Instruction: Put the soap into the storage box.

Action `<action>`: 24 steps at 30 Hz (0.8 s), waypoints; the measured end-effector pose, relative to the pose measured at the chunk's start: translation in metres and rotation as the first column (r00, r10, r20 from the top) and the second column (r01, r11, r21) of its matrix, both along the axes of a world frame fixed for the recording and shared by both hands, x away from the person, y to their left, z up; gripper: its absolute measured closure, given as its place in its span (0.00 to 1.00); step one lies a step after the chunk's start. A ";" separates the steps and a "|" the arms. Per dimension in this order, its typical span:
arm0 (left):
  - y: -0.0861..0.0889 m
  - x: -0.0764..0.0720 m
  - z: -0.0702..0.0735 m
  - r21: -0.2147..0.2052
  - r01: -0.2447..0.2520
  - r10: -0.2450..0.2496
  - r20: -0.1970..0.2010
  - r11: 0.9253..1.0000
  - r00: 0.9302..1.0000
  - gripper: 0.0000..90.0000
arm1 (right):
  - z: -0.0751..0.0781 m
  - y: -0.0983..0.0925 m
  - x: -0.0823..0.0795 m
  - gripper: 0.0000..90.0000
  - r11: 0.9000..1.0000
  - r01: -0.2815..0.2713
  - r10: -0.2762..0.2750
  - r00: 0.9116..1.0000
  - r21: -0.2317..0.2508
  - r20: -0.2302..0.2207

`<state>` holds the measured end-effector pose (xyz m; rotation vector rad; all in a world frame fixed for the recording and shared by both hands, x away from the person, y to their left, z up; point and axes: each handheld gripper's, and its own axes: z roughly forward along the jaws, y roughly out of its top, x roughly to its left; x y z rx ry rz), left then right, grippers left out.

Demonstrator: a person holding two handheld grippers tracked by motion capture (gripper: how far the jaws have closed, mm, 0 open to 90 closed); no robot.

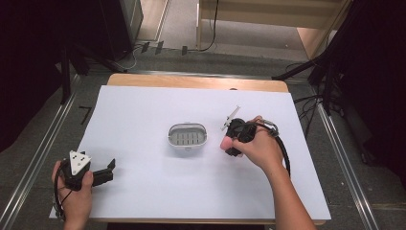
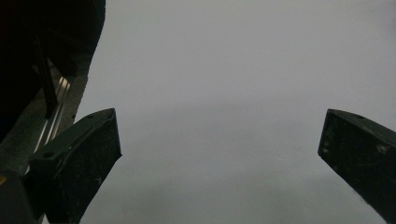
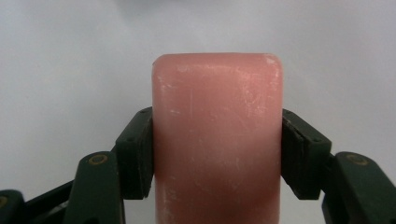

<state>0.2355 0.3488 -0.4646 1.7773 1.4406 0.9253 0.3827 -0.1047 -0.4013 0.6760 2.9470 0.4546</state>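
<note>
- White table cover (image 1: pixel 143 191), with a grey soap dish (image 1: pixel 187 135) at its middle.
- Left gripper (image 2: pixel 219 149): jaws wide, empty.
- Right gripper (image 3: pixel 217 154): clamped on the pink soap bar (image 3: pixel 217 140), just right of the dish; probably stiff and slippery, so best gripped across its long flat sides.

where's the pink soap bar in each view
High view: the pink soap bar peeks out at the tip of the right gripper, right of the soap dish.
Left gripper view: open jaws over bare white sheet.
Right gripper view: centre, clamped between the jaws.
Shared landmark: the white sheet.
</note>
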 end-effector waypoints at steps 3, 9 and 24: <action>0.000 0.000 0.000 0.000 0.000 0.000 -0.001 1.000 1.000 0.00 | 0.003 0.005 -0.001 0.43 1.000 -0.013 0.013 1.000 0.004 0.001; 0.000 0.000 0.000 0.001 0.000 0.000 0.000 1.000 1.000 0.00 | 0.007 0.013 0.000 0.43 0.999 -0.041 0.041 0.999 0.013 0.009; 0.000 0.000 0.000 -0.003 -0.002 0.002 0.000 1.000 1.000 0.00 | 0.019 0.042 0.006 0.43 0.993 -0.118 0.117 0.993 0.005 0.012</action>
